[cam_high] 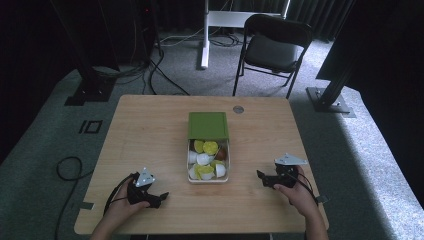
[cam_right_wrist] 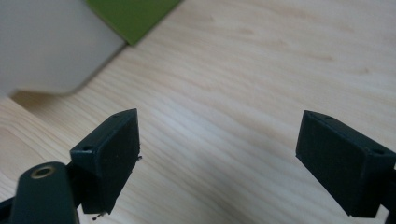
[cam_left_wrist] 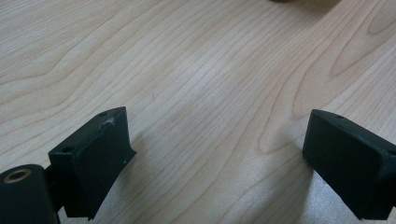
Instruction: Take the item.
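Pale wood grain runs across the desk [cam_high: 150, 130], and I have both hands resting on it near its front edge. At the centre stands a clear box [cam_high: 208, 176] holding a jumble of white, yellow and one brownish piece; I cannot tell what they are. Its green lid [cam_high: 208, 124] lies flat on the far part of the box, leaving the near part uncovered.

My left gripper [cam_high: 155, 199] sits to the left of the box, well apart from it, tips pointing toward the box. In the left gripper view its jaws stand wide apart with bare wood between them. My left hand [cam_high: 122, 205] wraps the body, with the grey plate on top.

My right gripper [cam_high: 262, 178] lies to the right of the box, near it but not touching, held by my right hand [cam_high: 296, 194]. In the right gripper view its jaws are likewise spread wide over bare wood, with a corner of the box wall and a strip of green lid at the upper left.

A black folding chair [cam_high: 272, 47] stands on the carpet beyond the desk.
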The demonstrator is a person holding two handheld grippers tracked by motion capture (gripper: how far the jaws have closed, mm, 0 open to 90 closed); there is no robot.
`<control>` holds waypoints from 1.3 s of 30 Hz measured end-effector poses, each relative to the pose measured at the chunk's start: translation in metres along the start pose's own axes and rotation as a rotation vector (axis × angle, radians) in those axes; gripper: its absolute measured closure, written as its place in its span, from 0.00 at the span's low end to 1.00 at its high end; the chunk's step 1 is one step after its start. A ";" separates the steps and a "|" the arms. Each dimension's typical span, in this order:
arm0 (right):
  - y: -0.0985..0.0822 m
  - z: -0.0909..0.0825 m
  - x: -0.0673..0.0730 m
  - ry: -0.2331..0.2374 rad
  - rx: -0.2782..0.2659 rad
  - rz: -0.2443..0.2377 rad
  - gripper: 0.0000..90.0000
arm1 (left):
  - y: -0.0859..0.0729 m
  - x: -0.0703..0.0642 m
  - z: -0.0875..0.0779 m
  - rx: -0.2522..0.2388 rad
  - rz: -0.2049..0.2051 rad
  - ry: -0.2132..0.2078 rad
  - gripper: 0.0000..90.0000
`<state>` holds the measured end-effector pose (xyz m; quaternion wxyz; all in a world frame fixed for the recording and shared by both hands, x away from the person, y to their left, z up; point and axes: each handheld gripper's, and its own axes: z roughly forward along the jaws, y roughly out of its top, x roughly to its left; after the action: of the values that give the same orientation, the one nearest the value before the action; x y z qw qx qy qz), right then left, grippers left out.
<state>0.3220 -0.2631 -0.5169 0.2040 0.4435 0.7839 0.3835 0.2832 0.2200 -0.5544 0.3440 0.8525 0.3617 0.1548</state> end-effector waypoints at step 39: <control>0.086 -0.005 0.080 0.235 -0.186 -0.128 0.15 | 0.000 0.000 0.000 0.000 -0.002 0.000 0.10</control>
<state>0.3234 -0.1705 -0.4447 0.1750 0.3240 0.7901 0.4901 0.2831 0.2199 -0.5543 0.3442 0.8522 0.3627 0.1541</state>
